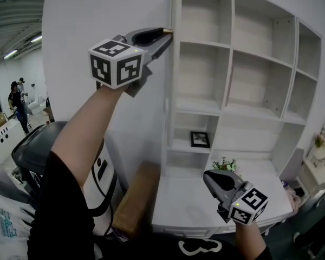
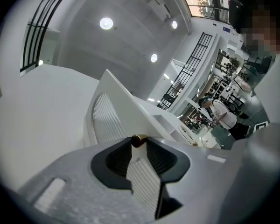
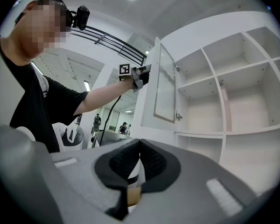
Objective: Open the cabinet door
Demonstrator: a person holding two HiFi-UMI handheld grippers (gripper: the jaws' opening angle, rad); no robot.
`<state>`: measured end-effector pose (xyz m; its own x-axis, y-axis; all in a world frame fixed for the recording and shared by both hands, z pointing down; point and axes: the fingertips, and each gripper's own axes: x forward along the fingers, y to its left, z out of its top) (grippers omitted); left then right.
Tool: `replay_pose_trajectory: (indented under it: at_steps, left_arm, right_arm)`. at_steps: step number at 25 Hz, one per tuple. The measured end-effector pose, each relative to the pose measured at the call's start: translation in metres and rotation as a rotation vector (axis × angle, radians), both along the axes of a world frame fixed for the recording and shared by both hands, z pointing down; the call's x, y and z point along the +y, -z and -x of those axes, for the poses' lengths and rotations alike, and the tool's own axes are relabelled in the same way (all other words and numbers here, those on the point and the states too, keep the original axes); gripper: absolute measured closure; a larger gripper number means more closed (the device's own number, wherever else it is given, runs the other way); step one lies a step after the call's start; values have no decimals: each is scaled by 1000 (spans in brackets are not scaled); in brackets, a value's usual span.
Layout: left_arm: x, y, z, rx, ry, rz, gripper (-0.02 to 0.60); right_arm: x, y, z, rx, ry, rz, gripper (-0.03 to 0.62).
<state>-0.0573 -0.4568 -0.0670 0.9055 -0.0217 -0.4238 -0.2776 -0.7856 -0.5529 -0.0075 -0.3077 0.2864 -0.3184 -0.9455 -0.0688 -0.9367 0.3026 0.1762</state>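
Note:
The white cabinet door [image 1: 175,64] stands swung out, edge-on in the head view; its ribbed inner panel [image 2: 106,118] fills the left gripper view, and it also shows in the right gripper view [image 3: 164,85]. My left gripper [image 1: 166,32] is raised to the door's edge, and its tips [image 2: 139,143] are shut on the small brass knob [image 2: 139,139]. The right gripper [image 1: 208,176] hangs low over the cabinet's counter, its jaws [image 3: 139,143] shut with nothing between them.
Open white shelves [image 1: 249,91] hold a framed picture [image 1: 200,139] and a small plant [image 1: 225,164]. The white counter [image 1: 184,205] lies below. A wooden board [image 1: 138,199] and a dark chair [image 1: 38,145] sit at the left. People [image 1: 16,104] stand far off.

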Motion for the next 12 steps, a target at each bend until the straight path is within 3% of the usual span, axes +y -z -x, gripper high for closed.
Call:
replay_pose_trajectory:
  at_steps: [6, 12]
  left_arm:
    - [-15, -1, 26, 20, 14, 14, 482]
    - [-25, 0, 43, 42, 92, 11, 492]
  right_arm:
    - [-1, -11, 13, -37, -7, 15, 591]
    - [4, -15, 17, -47, -6, 23, 591]
